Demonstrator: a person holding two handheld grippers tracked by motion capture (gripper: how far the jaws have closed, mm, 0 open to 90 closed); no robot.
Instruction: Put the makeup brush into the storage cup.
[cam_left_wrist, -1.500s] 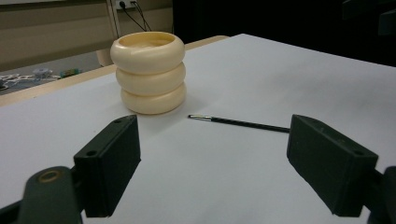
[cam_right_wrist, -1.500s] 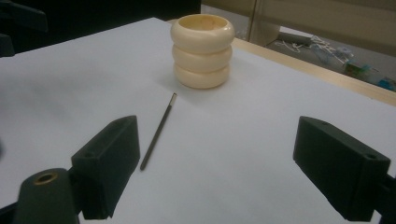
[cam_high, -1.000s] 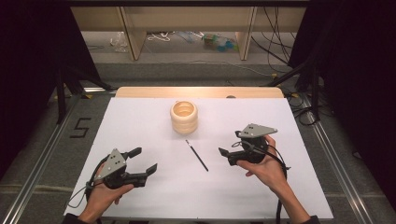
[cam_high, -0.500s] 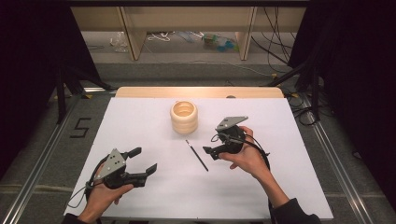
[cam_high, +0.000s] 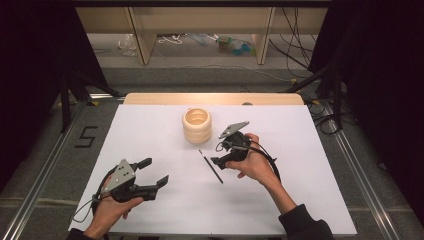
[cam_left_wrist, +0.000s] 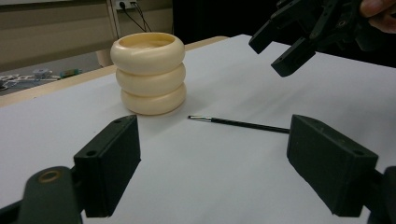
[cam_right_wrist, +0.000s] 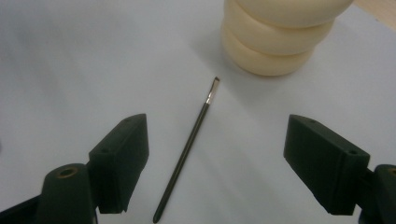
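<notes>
Reaching for the brush

My right gripper (cam_right_wrist: 212, 154), jaws spread and just closing, straddles the brush (cam_right_wrist: 189, 147); its long axis runs straight ahead between them, untouched.

hand-held gripper (cam_high: 152, 173): black, grey three-cornered plate | trailing cable | dark sleeves

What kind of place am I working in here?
Probably a lab recording bench, not a home: a white-covered table with metal rails alongside, loose cables on the floor behind, and dark curtains at the sides.
</notes>
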